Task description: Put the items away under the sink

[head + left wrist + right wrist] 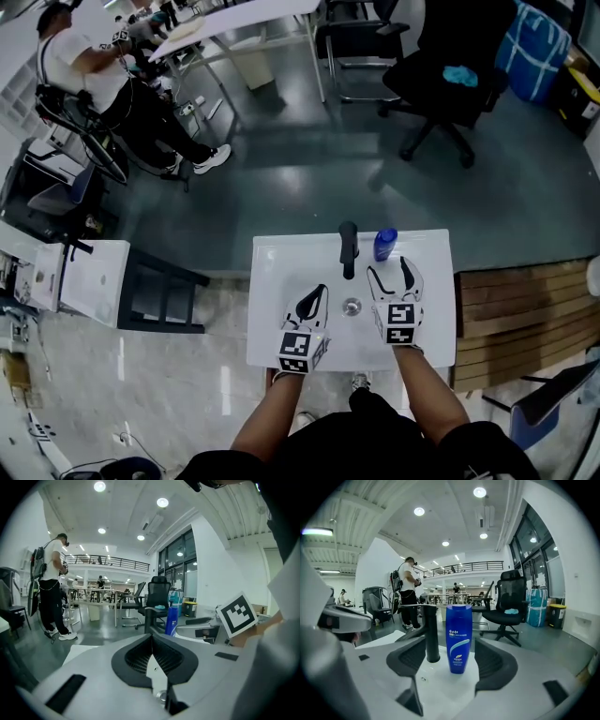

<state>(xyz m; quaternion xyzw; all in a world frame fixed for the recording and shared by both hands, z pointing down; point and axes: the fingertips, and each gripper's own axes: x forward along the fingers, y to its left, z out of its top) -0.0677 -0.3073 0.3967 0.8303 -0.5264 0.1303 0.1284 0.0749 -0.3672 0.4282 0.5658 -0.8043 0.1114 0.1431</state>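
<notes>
A blue shampoo bottle [385,244] stands upright on the back rim of the white sink [272,349], just right of the black faucet [348,248]. My right gripper [393,269] hovers over the basin with its jaws open. The bottle [458,639] stands upright just ahead of the jaws, and neither pad touches it. The faucet [431,634] rises to the bottle's left. My left gripper [320,293] hangs over the basin left of the drain [352,306], shut and empty. In the left gripper view the left gripper [151,638] has its tips together, and the bottle [172,618] shows far off.
A low white cabinet [89,281] and a black frame [159,298] stand left of the sink, with wooden planks [525,300] to its right. Beyond are a black office chair [450,84], a white table [244,23], a blue bag [534,47] and a person [94,75].
</notes>
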